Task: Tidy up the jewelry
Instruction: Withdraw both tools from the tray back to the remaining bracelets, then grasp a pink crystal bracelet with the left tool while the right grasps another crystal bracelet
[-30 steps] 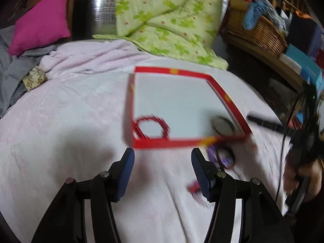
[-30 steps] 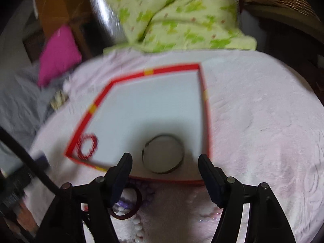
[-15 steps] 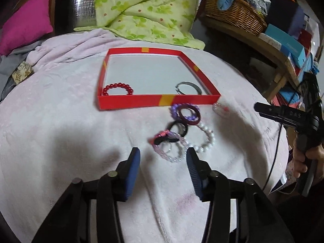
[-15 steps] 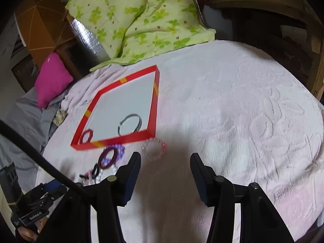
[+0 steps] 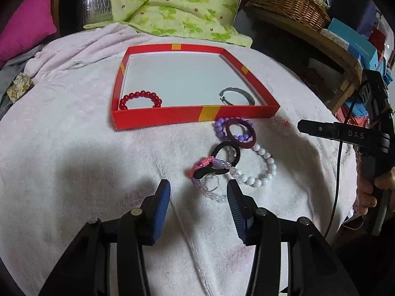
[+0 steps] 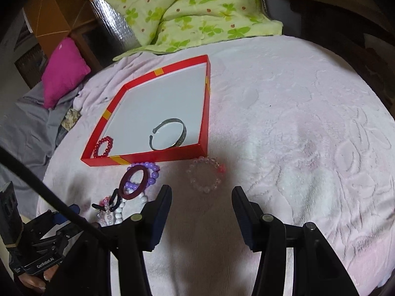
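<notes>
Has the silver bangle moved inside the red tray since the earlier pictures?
No. The silver bangle lies in the same near corner of the red tray, as before; only the cameras shifted.

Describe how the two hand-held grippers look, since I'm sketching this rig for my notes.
Each hand-held gripper, left and right, has glossy black jointed arms with silver pivot pins and two ribbed dark blue finger pads. The right one's black body carries white "DAS" lettering, and a thin black cable hangs beside it.
</notes>
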{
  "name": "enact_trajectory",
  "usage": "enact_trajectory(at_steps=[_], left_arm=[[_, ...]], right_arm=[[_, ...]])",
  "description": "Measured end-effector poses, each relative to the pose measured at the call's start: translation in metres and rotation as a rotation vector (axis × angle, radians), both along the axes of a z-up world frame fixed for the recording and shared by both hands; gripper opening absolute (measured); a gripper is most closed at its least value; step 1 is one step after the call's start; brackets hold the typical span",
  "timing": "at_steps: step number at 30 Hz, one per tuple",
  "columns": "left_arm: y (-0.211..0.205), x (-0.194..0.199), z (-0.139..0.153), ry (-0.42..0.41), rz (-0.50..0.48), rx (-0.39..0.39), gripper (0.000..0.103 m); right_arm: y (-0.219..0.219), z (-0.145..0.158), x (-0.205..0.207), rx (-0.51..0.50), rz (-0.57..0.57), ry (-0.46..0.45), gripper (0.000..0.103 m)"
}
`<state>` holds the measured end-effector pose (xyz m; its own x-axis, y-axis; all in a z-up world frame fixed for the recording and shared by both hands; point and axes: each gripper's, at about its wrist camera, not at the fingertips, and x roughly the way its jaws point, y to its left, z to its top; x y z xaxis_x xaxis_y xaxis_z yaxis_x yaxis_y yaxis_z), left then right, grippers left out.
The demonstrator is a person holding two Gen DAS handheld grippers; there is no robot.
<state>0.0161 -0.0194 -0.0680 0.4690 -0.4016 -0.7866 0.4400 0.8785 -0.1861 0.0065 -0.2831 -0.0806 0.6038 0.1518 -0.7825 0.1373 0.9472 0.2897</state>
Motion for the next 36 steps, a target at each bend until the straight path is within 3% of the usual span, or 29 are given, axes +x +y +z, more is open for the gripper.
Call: enact_trajectory(at_steps=[6,11,17,25,33,36], left_arm=[[0.002,0.007,-0.002,0.022,0.013,-0.011,0.048],[0.007,0.015,-0.004,0.047,0.051,-0.034,0.048],[-0.002,0.013,-0.008,0.053,0.014,-0.021,0.048],[-0.006,0.009,-0.008,0.053,-0.051,-0.066,0.048],[-0.023,0.011,-0.004,0.12,-0.096,-0.168,0.048],[-0.033,0.01,-0.008,0.156,-0.096,-0.155,0.048]], right_arm=[[-0.003,-0.009,0.021,0.002,-0.017,0.007,0.054],[0.003,-0.018,0.049,-0.059,-0.017,0.03,0.054],[-0.008,-0.025,0.065,-0.041,-0.102,0.026,0.054],[-0.017,-0.011,0.047,-0.003,-0.082,-0.016,0.054],[-0.02,-0.007,0.017,-0.031,0.006,-0.018,0.051],[-0.028,-0.009,0.014,-0.023,0.006,-0.016,0.048]])
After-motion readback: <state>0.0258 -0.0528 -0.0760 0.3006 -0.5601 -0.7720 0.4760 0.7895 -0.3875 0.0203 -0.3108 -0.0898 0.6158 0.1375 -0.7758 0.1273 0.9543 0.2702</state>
